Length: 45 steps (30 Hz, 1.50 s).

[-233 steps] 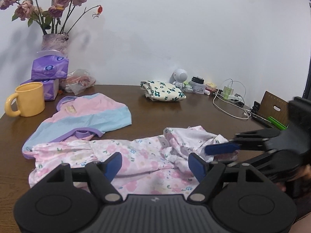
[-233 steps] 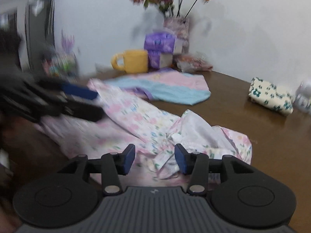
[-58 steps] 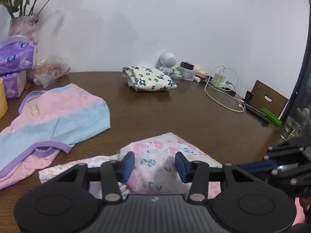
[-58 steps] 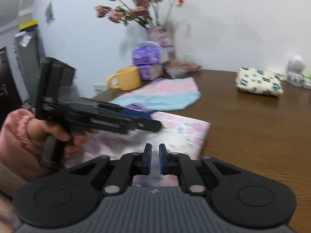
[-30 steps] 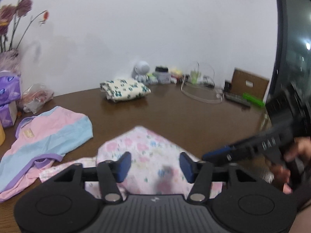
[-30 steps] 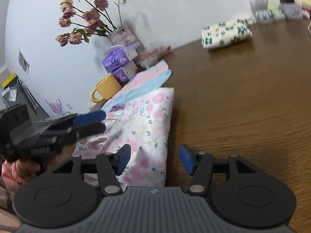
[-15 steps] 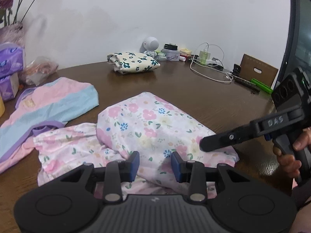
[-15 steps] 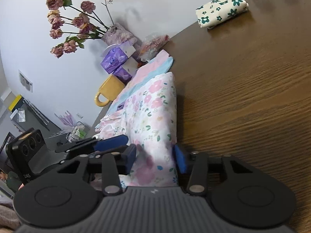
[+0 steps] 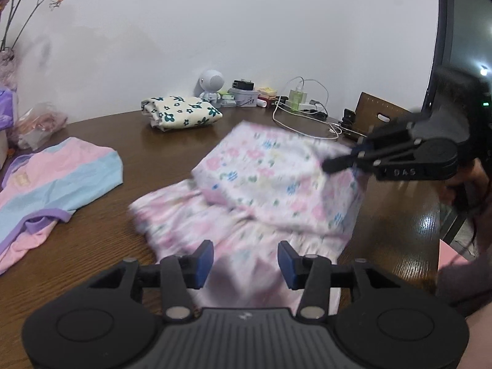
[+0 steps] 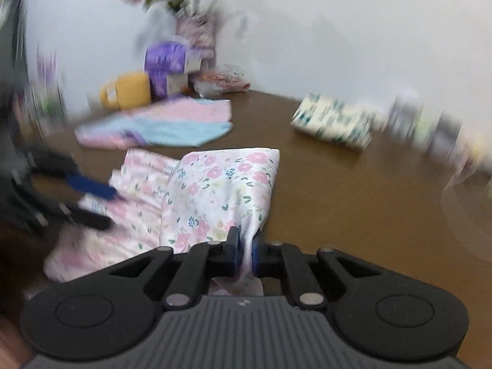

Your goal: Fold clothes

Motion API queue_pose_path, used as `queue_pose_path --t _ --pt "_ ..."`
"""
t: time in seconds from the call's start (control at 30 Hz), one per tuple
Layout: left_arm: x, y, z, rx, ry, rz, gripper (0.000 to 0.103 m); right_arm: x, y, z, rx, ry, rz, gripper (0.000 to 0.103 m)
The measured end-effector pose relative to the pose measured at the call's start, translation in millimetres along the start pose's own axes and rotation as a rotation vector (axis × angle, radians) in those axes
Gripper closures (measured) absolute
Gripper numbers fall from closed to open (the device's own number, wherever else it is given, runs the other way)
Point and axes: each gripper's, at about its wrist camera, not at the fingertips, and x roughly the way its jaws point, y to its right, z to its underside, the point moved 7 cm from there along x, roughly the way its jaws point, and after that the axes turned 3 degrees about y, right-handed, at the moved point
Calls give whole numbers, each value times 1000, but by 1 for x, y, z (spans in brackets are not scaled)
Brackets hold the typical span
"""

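A pink floral garment lies partly folded on the brown table. My right gripper is shut on its near edge and holds that part lifted; it shows at the right of the left wrist view. My left gripper is open and empty, low over the garment's near part. It also shows blurred at the left of the right wrist view. The floral garment stretches away from the right fingers.
A pink and blue shirt lies at the left. A folded cream floral cloth sits at the back. Chargers and cables are at the back right. A yellow mug, tissue packs and a flower vase stand at the far side.
My right gripper has shut on the garment's edge and lifted it. My left gripper has opened wider and drawn back. The folded part has moved toward the right.
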Motion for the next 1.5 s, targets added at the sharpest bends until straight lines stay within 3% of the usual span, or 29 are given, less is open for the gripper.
queue_pose_path --t 0.17,0.27,0.37,0.57,0.77,0.93,1.03,1.17,1.37,1.43,1.5 --pt "14 3 -9 -6 -27 -19 51 -4 -45 -15 -422 -20 108 96" --pt "18 0 -5 -20 -46 -18 53 2 -80 -15 -580 -17 94 96" --pt "22 -3 -1 -34 -65 -16 54 0 -106 -19 -597 14 24 95" --pt "22 -11 5 -54 -89 -23 51 2 -131 -19 -512 12 -138 95" --pt "-28 -36 -19 -69 39 -100 50 3 -142 -17 -483 17 -207 95" --pt "-45 -25 -56 -27 153 -64 51 3 -157 -16 -479 15 -270 95" --pt "-21 -24 -55 -20 105 -59 52 8 -164 -14 -472 10 -295 94" --pt "12 -23 -54 -11 38 -53 66 14 -172 -12 -438 11 -343 92" --pt "45 -41 -38 -69 -23 -30 67 -6 -148 -16 -226 67 -450 78" --pt "46 -45 -35 -85 -17 -17 66 -15 -128 -18 -143 108 -423 67" --pt "47 -46 -33 -86 -11 -13 66 -23 -108 -20 -62 149 -388 66"
